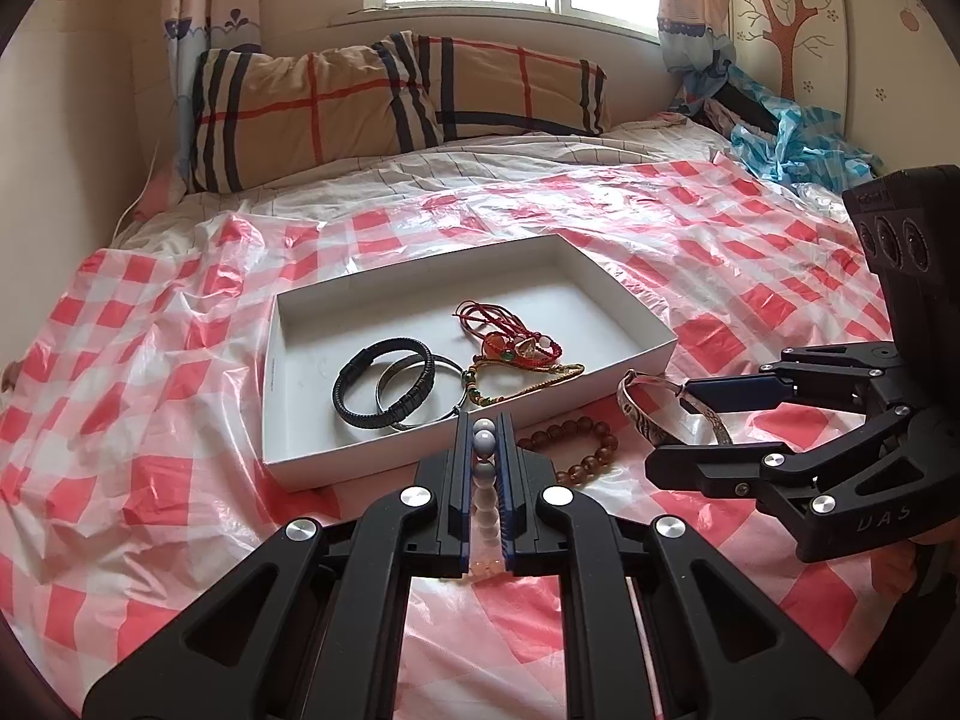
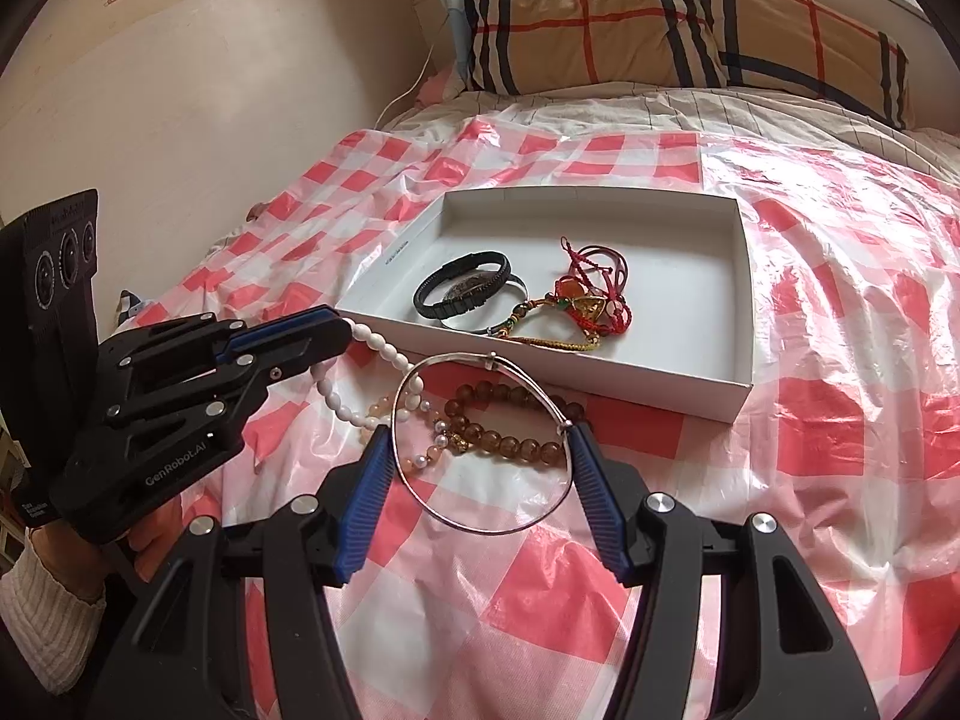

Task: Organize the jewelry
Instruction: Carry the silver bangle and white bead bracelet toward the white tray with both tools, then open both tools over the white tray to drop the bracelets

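Note:
A white shallow box (image 1: pixel 273 360) (image 2: pixel 660 387) lies on the bed. It holds a black braided bracelet (image 1: pixel 384 387) (image 2: pixel 462 294), a silver bangle (image 1: pixel 447 369), and red and gold cord bracelets (image 1: pixel 510 339) (image 2: pixel 591 306). My left gripper (image 1: pixel 483 429) (image 2: pixel 345 330) is shut on a white bead bracelet (image 1: pixel 485 444) (image 2: pixel 384 351) just in front of the box's near wall. To its right, my right gripper (image 2: pixel 480 435) (image 1: pixel 672 426) is shut on a thin silver bangle (image 2: pixel 498 531) (image 1: pixel 645 414), the ring spanning both pads. A brown bead bracelet (image 1: pixel 594 450) (image 2: pixel 510 441) lies on the sheet beneath.
A red-and-white checked plastic sheet (image 1: pixel 180 390) covers the bed. Plaid pillows (image 1: pixel 312 114) lie at the head under a window. Crumpled blue plastic (image 1: pixel 786 144) sits at the far right corner. A small pinkish bead strand (image 2: pixel 429 450) lies by the brown beads. A sleeved hand (image 2: pixel 54 594) holds the left gripper.

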The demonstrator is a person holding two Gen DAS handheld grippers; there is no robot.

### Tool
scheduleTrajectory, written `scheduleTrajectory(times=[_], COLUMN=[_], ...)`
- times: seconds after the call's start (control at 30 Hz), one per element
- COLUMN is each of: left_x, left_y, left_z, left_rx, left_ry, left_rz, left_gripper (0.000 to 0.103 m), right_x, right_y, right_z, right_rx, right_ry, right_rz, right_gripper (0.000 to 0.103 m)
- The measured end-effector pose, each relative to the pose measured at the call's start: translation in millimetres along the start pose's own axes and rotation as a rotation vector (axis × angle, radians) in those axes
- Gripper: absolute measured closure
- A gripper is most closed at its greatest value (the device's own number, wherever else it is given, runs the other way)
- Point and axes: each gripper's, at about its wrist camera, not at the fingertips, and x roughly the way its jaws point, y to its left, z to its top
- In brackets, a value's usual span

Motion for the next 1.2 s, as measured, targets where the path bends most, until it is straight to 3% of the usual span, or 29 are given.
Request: scheduleTrajectory(times=[0.5,0.93,1.2], left_x=[-1,-6,10], left_y=[-1,10,13], left_z=[1,29,54], left_rx=[-0.004,-0.113,-0.151], left_ry=[-0.007,-0.062,-0.082], left_rz=[-0.003,-0.116,-0.135], left_gripper=[0.096,0.096,0.096], right_x=[-2,10,22], right_y=[0,-5,-11], right_z=[3,20,40], right_rx=[-0.005,-0.015,-0.036], right_ry=[-0.012,-0.037,-0.068], right_rz=[-0.001,-0.025,-0.086], right_gripper=[0.045,0.045,0.045])
